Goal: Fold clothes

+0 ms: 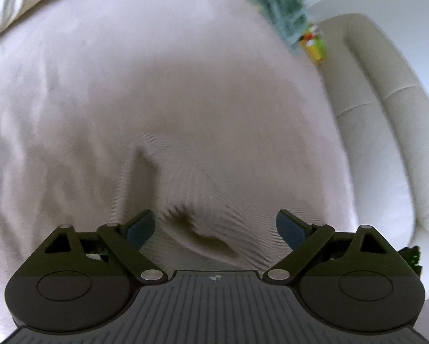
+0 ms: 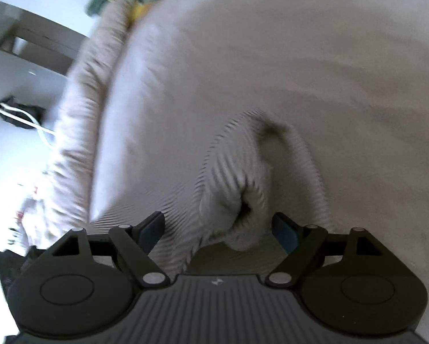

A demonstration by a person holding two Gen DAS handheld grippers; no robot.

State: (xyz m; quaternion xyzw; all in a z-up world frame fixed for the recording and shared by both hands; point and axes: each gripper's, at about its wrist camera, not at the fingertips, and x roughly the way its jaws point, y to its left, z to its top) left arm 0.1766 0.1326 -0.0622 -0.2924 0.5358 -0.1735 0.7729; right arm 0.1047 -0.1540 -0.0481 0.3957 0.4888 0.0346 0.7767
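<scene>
A pale ribbed garment fills most of the left wrist view, spread flat with a small crease near my left gripper. That gripper is open just above the fabric, blue pads wide apart. In the right wrist view the same pale garment has a raised ribbed fold bunched between the fingers of my right gripper. The right gripper is open too, and its pads do not press the fold. Both views are motion-blurred.
A cream sofa cushion lies to the right in the left wrist view. Green patterned cloth with a yellow item sits at the far edge. In the right wrist view a ruffled pale edge and a dark object with a white cord lie left.
</scene>
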